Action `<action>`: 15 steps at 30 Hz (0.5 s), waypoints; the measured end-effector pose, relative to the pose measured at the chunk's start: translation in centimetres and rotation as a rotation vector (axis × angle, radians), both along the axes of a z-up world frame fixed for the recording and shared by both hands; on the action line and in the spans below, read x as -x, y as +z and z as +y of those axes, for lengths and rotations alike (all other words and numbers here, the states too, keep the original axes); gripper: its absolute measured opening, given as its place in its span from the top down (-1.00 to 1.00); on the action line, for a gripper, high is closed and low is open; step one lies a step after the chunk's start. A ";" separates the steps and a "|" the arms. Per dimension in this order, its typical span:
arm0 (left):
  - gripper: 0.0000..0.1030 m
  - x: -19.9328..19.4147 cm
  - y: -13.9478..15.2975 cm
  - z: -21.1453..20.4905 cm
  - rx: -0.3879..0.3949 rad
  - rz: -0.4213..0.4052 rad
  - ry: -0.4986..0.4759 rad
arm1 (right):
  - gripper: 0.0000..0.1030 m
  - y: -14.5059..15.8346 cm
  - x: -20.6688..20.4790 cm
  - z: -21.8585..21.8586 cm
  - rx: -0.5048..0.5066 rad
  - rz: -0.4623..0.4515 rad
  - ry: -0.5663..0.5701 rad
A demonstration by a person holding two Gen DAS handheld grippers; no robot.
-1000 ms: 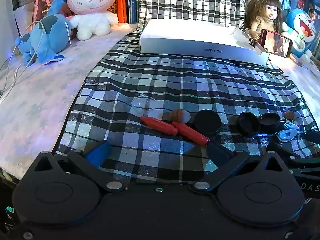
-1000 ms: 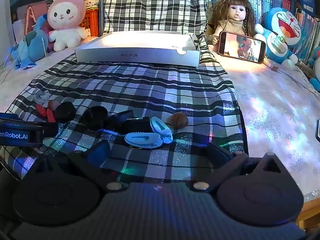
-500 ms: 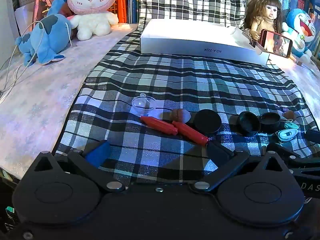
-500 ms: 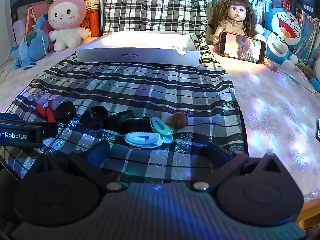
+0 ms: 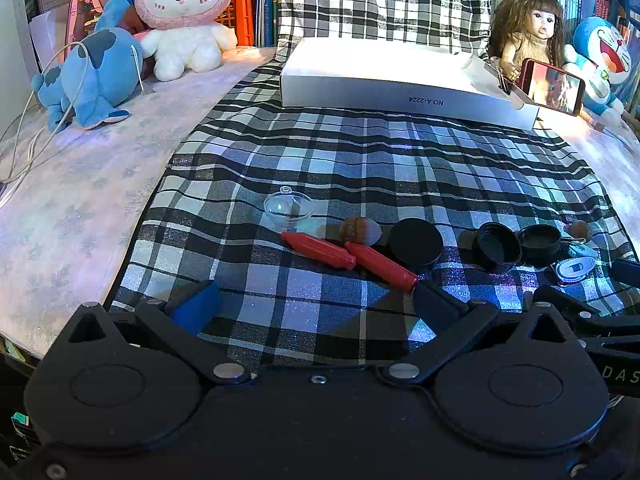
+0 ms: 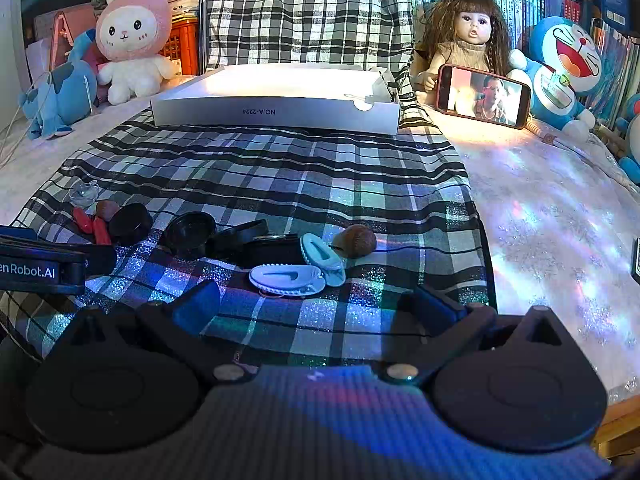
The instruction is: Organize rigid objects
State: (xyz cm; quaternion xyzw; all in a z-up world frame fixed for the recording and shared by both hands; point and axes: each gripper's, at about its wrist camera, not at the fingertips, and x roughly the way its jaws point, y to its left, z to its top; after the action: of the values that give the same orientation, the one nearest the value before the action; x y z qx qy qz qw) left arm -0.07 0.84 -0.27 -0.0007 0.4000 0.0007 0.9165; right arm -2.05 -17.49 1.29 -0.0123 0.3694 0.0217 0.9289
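Observation:
Small rigid objects lie in a row on the plaid cloth (image 5: pixel 360 168): a clear half dome (image 5: pixel 289 208), two red sticks (image 5: pixel 318 245) (image 5: pixel 380 266), a brown nut (image 5: pixel 358 230), a black round lid (image 5: pixel 416 240) and two open black jars (image 5: pixel 496 245) (image 5: pixel 540 239). In the right wrist view, two pale blue hair clips (image 6: pixel 286 279) (image 6: pixel 322 256) and another brown nut (image 6: pixel 356 240) lie just ahead. My left gripper (image 5: pixel 316 304) is open and empty, near the red sticks. My right gripper (image 6: pixel 320 300) is open and empty, just short of the clips.
A white shallow box (image 5: pixel 400 76) lies at the far end of the cloth. Behind it are a doll (image 6: pixel 464 40) with a phone (image 6: pixel 482 96), a Doraemon toy (image 6: pixel 560 68), a pink bunny plush (image 5: pixel 180 12) and a blue plush (image 5: pixel 92 76). A white cable (image 5: pixel 24 132) trails at left.

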 end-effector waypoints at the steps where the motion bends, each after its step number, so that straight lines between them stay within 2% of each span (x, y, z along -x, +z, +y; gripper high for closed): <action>1: -1.00 0.0 0.1 -0.2 0.000 0.000 0.001 | -1.00 0.0 0.0 0.0 0.000 0.000 0.000; 15: -1.00 0.0 0.0 -0.2 -0.001 0.000 0.001 | -1.00 -0.1 0.1 0.0 0.000 -0.003 -0.001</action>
State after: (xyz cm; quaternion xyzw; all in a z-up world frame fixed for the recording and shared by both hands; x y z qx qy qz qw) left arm -0.07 0.68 -0.23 -0.0006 0.4000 0.0011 0.9165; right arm -2.14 -17.46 1.18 -0.0121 0.3681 0.0214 0.9295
